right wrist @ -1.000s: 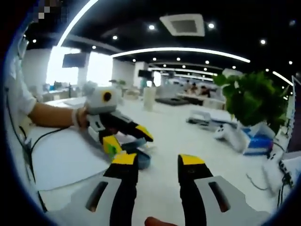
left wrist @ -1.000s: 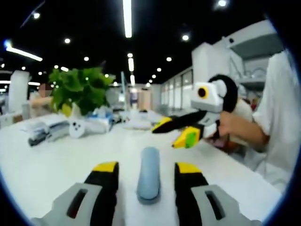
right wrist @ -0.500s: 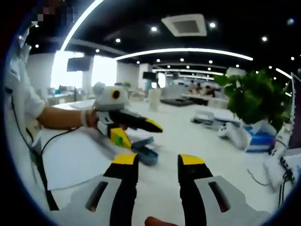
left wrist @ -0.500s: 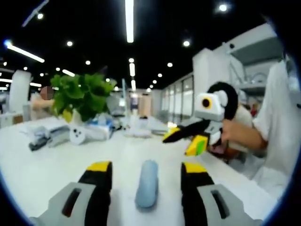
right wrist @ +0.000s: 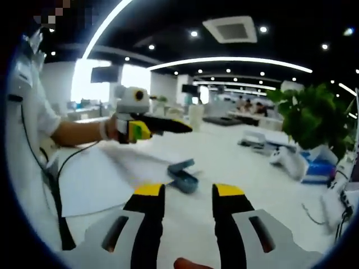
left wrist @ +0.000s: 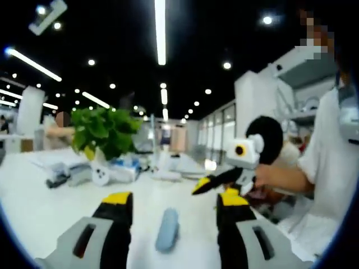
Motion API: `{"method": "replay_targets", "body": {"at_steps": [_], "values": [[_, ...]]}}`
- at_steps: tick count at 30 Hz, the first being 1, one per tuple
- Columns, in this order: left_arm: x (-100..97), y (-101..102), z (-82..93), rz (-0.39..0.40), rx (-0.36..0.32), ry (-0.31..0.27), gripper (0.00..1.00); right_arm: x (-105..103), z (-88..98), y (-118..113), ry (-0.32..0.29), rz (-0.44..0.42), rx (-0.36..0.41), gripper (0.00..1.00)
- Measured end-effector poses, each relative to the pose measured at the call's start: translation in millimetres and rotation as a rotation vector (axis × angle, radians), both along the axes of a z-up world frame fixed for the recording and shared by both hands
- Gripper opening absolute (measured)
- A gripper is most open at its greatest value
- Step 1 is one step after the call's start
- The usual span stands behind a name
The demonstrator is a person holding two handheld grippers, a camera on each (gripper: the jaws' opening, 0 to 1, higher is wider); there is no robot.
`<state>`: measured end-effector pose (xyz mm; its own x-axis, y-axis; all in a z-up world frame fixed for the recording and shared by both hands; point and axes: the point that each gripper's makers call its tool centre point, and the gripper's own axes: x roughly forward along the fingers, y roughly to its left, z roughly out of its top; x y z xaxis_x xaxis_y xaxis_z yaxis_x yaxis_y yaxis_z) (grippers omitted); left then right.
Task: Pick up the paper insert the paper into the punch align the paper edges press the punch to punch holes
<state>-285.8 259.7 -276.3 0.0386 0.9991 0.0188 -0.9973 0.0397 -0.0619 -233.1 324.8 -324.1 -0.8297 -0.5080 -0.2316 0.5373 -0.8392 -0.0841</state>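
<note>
Right gripper view: paper [right wrist: 92, 182] lies flat near the surface [right wrist: 235, 162] edge, punch [right wrist: 182, 175] beside it; both grippers, left [right wrist: 160, 126] and right [right wrist: 188, 193], released and empty; every step remains.

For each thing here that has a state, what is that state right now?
Punch: on the table, handle raised, no paper in it.
Paper: flat on the table beside the punch, not held.
Left claw: open, holding nothing.
Right claw: open, holding nothing.
</note>
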Motion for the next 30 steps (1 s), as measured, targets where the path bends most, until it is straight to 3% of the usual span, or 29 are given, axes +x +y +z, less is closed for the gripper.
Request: {"method": "replay_targets", "body": {"at_steps": [8, 12, 21, 30], "values": [[8.0, -28.2, -1.0, 0.041, -0.028, 0.017, 0.60, -3.6, -3.2, -6.1, 0.002, 0.015, -0.010, 0.37], [8.9, -50.8, -7.4, 0.102, -0.053, 0.017, 0.60, -2.3, -2.0, -4.1, 0.014, 0.005, -0.013, 0.38], [28.6, -99.3, -37.5, 0.166, -0.119, 0.014, 0.60, 2.8, -6.8, 6.8, 0.006, -0.012, -0.021, 0.40], [32.4, -119.7, -53.9, 0.215, -0.131, -0.001, 0.60, 7.0, -10.6, -1.5, -0.004, -0.009, -0.015, 0.40]]}}
